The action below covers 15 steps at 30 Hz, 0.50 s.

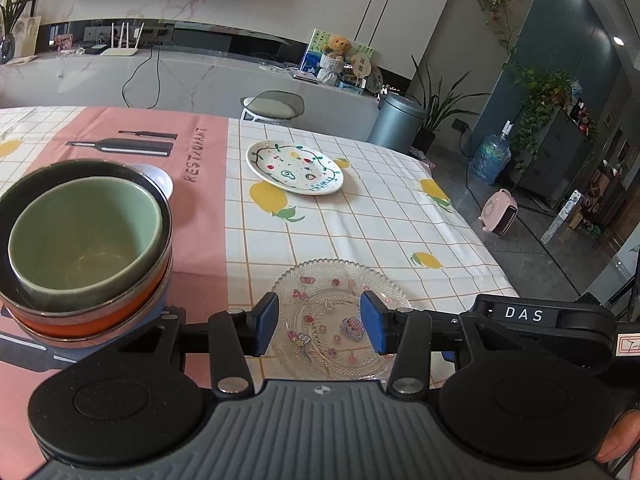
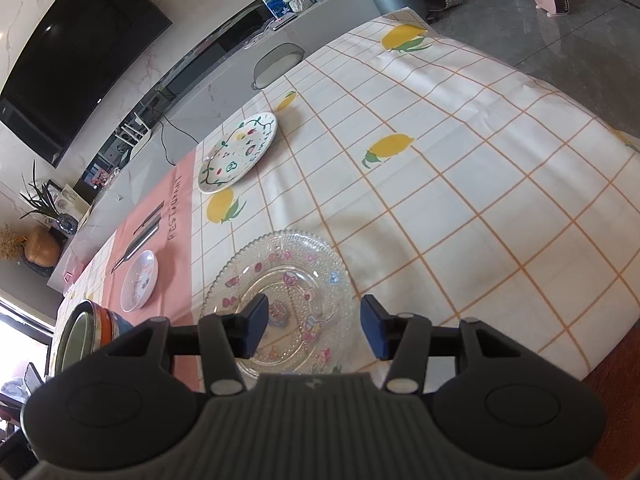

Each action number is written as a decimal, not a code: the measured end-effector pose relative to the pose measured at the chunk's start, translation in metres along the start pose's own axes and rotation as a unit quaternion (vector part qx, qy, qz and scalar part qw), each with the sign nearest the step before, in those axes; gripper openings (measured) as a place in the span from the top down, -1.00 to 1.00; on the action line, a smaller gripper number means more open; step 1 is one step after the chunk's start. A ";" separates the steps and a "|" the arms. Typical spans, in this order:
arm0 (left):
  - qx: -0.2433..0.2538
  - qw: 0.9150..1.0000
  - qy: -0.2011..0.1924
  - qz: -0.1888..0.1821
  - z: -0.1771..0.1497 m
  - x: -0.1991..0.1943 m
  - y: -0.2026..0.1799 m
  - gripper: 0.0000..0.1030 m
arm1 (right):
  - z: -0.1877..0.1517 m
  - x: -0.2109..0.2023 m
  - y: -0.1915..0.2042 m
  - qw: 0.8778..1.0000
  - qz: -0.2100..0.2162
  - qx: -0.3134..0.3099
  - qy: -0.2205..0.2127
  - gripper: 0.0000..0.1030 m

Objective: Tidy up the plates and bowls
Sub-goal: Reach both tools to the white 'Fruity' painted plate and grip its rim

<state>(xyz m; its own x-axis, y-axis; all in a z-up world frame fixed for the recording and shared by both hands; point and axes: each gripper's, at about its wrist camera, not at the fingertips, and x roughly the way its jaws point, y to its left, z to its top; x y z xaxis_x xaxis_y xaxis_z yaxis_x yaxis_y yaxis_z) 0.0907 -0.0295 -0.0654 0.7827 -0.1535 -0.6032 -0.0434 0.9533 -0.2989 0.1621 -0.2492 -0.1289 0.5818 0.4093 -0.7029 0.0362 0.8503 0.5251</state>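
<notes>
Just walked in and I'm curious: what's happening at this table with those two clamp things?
A person is tidying dishes with a handheld gripper in each hand. Both the left gripper and right gripper are open and empty, hovering over the glass plate. The bowls are already nested in a stack. A painted plate and a small dish lie apart on the tablecloth.

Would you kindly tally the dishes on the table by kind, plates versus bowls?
Plates: 3 (clear glass plate, white painted plate, small white plate)
Bowls: at least 3, nested in one stack (green bowl, dark bowl, orange bowl); a blue base shows beneath, unclear whether another bowl.
Total: 6 dishes clearly visible.
</notes>
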 end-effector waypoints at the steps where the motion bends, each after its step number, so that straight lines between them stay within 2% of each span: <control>1: 0.001 1.000 -0.003 -0.001 0.001 -0.002 -0.001 -0.02 | -0.001 -0.001 0.002 1.000 0.001 0.000 0.001 -0.01; 9: -0.006 1.000 -0.012 -0.015 0.026 -0.009 0.001 -0.02 | -0.003 -0.011 0.016 1.000 -0.001 -0.014 -0.004 -0.03; 15: -0.018 1.000 -0.003 0.005 0.054 0.001 0.007 -0.03 | 0.004 -0.012 0.023 1.000 -0.002 -0.019 -0.007 -0.11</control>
<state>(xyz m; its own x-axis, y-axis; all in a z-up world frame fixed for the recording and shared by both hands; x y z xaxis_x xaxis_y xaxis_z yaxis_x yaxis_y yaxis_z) 0.1246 -0.0085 -0.0287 0.7857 -0.1426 -0.6019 -0.0734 0.9447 -0.3196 0.1588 -0.2359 -0.1066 0.5922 0.4023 -0.6982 0.0082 0.8634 0.5044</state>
